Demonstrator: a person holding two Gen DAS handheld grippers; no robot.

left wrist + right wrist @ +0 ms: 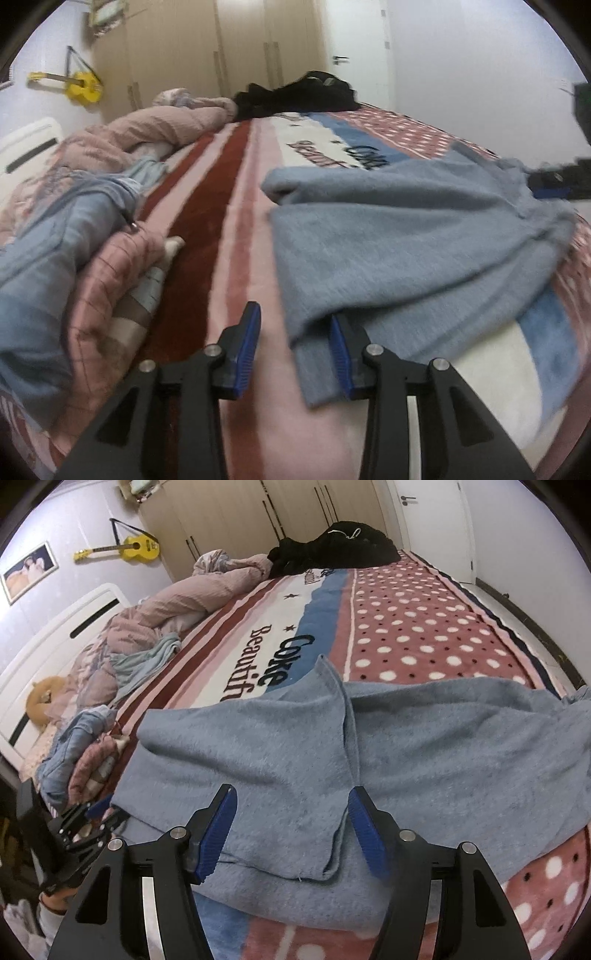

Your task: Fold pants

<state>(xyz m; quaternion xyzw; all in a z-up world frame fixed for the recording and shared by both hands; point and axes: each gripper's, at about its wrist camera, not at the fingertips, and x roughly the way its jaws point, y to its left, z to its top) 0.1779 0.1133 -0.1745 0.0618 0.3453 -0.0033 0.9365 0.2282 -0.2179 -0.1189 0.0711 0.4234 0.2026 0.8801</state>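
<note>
The grey-blue pants (295, 746) lie spread across the near end of the bed, on top of the patterned blanket (413, 627), with one flap folded over so a seam runs down toward me. My right gripper (291, 834) hangs over the near edge of the fabric, its blue pads apart and pressing on nothing; the cloth lies between and below them, released. My left gripper (295, 354) sits at the left edge of the pants, jaws parted too. Its right pad is against the hem or just under it, the left pad over bare blanket, so it grips nothing.

There are no bins or baskets in view. Loose laundry is heaped along the left side instead: denim (44, 236), a pink checked piece (110, 280), and a rumpled pink duvet (192, 602). A black garment pile (332, 546) sits at the far end of the bed.

The blanket shows red stripes, white dots and dark lettering. Beyond stand beige wardrobes (229, 517), a white door (432, 520), a yellow guitar (129, 548) on the wall, and a framed picture (29, 572).
</note>
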